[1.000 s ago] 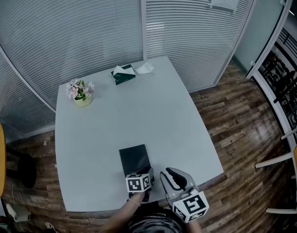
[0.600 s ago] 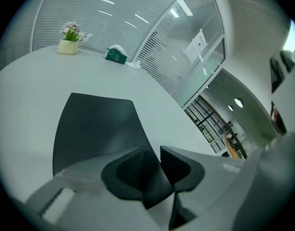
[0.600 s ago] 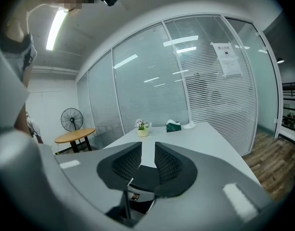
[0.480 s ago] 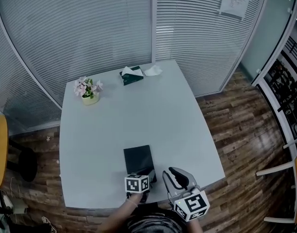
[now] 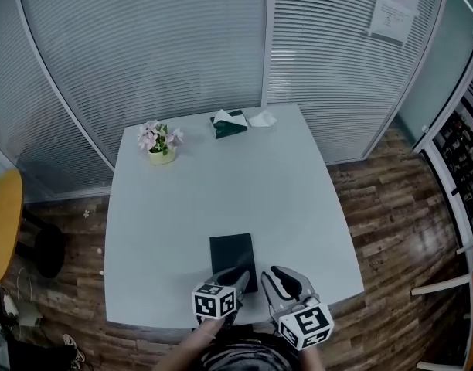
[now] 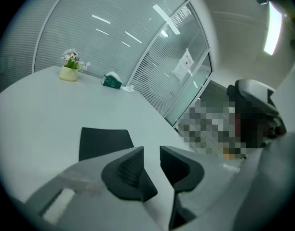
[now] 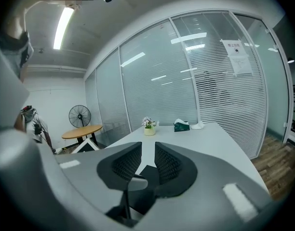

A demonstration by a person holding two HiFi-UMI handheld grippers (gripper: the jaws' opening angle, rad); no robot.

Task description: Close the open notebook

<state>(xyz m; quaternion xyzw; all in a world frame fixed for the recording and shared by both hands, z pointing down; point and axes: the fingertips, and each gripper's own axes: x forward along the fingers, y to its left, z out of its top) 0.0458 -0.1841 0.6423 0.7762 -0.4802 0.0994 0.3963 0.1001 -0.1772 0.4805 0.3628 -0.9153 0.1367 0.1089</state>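
The notebook (image 5: 231,253) lies closed and flat on the white table (image 5: 182,207), a dark rectangle near the front edge. My left gripper (image 5: 239,275) hovers over its near end, raised off the cover, jaws open with nothing between them. In the left gripper view the notebook (image 6: 101,141) shows just beyond the left gripper (image 6: 152,154). To the right of the notebook, my right gripper (image 5: 272,276) hangs over the table's front edge, open and empty. The right gripper (image 7: 148,150) looks along the table toward the window wall.
At the table's far side stand a small flower pot (image 5: 161,141), a dark green tissue box (image 5: 230,123) and a loose white tissue (image 5: 261,119). A yellow chair (image 5: 1,222) is at the left. Glass walls with blinds enclose the far side; a fan (image 7: 80,115) stands beyond.
My left gripper has lifted up and drawn slightly back from the notebook's near end. The head view has swung, shifting the table rightward. The notebook stays closed; the right gripper has barely moved.
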